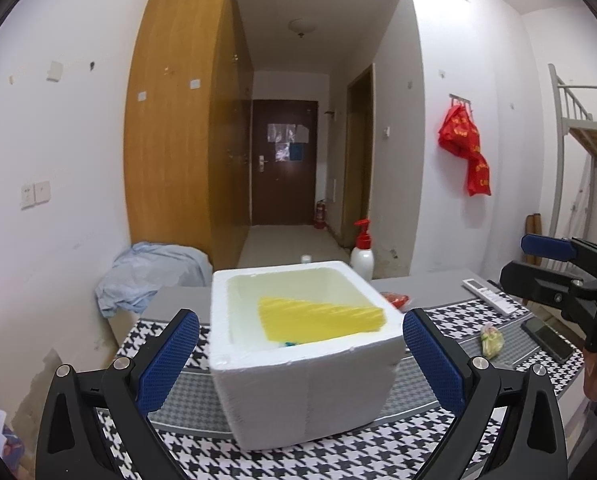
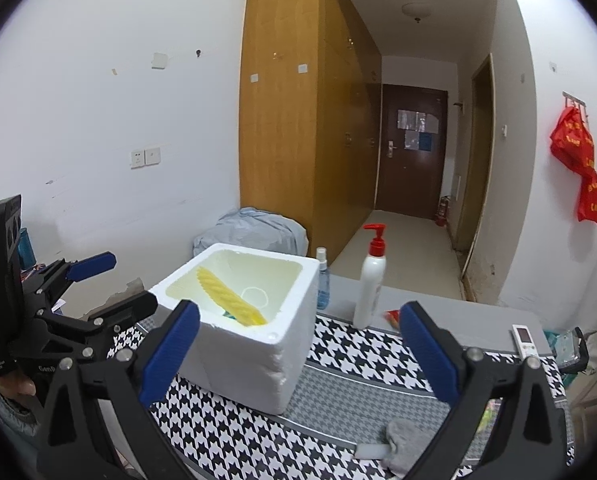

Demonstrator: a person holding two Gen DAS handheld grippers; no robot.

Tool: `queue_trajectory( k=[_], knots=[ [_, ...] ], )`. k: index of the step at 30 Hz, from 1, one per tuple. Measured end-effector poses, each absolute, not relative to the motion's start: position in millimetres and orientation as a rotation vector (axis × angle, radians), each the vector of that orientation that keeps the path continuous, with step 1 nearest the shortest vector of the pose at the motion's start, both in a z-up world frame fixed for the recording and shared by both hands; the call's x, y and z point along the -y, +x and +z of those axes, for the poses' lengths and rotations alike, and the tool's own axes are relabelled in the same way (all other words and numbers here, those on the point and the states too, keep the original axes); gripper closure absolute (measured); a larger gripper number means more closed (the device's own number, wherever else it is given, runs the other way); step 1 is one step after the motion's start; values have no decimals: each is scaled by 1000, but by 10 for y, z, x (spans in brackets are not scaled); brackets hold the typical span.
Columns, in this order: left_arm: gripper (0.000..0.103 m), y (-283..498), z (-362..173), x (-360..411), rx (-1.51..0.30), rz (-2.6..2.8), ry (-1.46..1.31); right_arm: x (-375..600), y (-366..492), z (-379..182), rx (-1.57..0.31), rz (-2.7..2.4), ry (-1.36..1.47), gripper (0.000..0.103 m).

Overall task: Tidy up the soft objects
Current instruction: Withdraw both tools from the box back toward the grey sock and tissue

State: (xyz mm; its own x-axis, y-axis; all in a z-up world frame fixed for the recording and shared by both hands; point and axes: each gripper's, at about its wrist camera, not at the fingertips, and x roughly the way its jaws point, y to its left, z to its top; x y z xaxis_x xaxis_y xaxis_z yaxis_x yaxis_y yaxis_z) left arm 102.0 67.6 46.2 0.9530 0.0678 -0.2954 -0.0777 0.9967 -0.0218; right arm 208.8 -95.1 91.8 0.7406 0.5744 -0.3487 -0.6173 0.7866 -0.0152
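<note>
Status check, sorting soft items into the white foam box (image 1: 306, 392).

Done so far: 1 yellow ribbed sponge (image 1: 322, 320) lies inside the box, leaning from the floor up against an inner wall. Under its low end a small teal-blue item (image 1: 292, 344) shows; too little of it is visible to say what it is. The box stands on the houndstooth cloth of the table (image 1: 338, 460).

Left, judged from what lies out: 1 grey fuzzy soft piece (image 2: 404, 440) on the cloth near the right gripper (image 2: 298, 354), just beside a small white block (image 2: 368, 451); 1 small yellow-green crumpled bundle (image 1: 491, 339) to the right of the box, apart from it; a red packet (image 1: 396, 300) behind the box, possibly also a candidate.

Fingers: right gripper's fingers stand spread wide with nothing between them, framing the box from outside. Left gripper (image 1: 300, 358) likewise spread and empty, fingers either side of the box but not touching it.

Not task items, as I read it: pump bottle (image 2: 369, 292), spray bottle (image 2: 322, 280), remote (image 2: 524, 340), phone (image 1: 548, 338).

Estimate: task early to middle, at least 2 pieces still out.
</note>
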Motion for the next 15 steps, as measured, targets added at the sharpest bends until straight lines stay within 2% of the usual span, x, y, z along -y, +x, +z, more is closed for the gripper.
queue_trajectory(
  k=[15],
  knots=[
    [1, 1137, 512, -300, -277, -36, 18, 1411, 1978, 914, -325, 524, -104, 1]
  ],
)
